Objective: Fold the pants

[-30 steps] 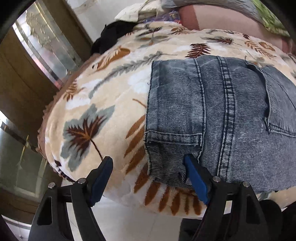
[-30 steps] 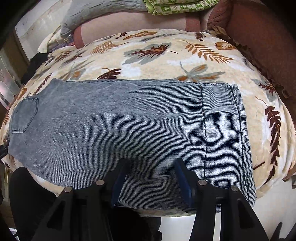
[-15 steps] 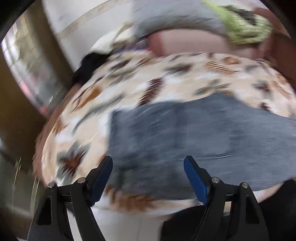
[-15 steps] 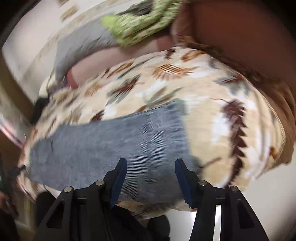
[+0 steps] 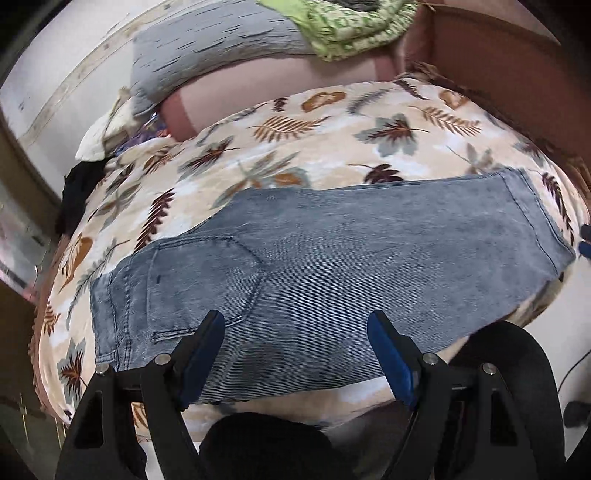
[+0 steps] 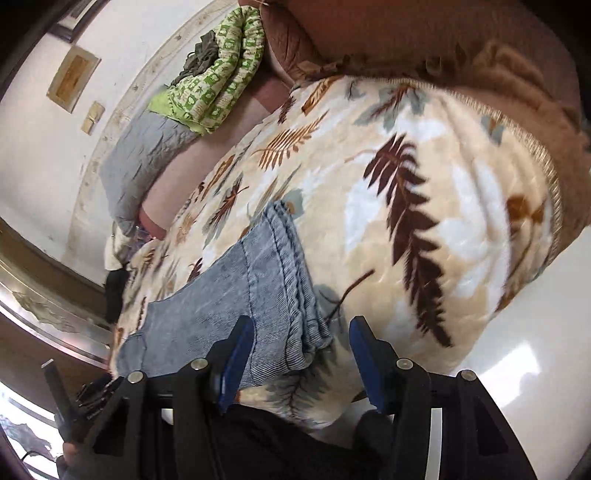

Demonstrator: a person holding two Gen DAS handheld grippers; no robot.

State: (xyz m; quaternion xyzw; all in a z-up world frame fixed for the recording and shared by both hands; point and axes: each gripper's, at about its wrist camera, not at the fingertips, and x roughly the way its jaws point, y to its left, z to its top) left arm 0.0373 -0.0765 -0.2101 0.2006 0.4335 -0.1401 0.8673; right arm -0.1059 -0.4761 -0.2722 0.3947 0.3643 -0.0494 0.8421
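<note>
Blue-grey denim pants [image 5: 332,254] lie flat and folded lengthwise on a leaf-print blanket [image 5: 295,147], waistband and back pocket to the left, leg hems to the right. My left gripper [image 5: 295,354] is open and empty, hovering over the near edge of the pants' seat area. In the right wrist view the stacked leg hems [image 6: 291,288] run toward me. My right gripper [image 6: 301,363] is open and empty, its jaws on either side of the hems' near corner, above the blanket [image 6: 424,184].
A grey pillow [image 5: 207,55] and a green patterned quilt [image 5: 351,29] lie at the far side of the bed. A brown headboard or sofa back [image 6: 424,33] rises on the right. Black clothing [image 5: 77,199] lies at the far left. White floor [image 6: 517,350] shows below the bed edge.
My left gripper has swung right from the waistband corner to over the seat. My right gripper has swung right from the mid-leg to the leg hems. Both stayed open.
</note>
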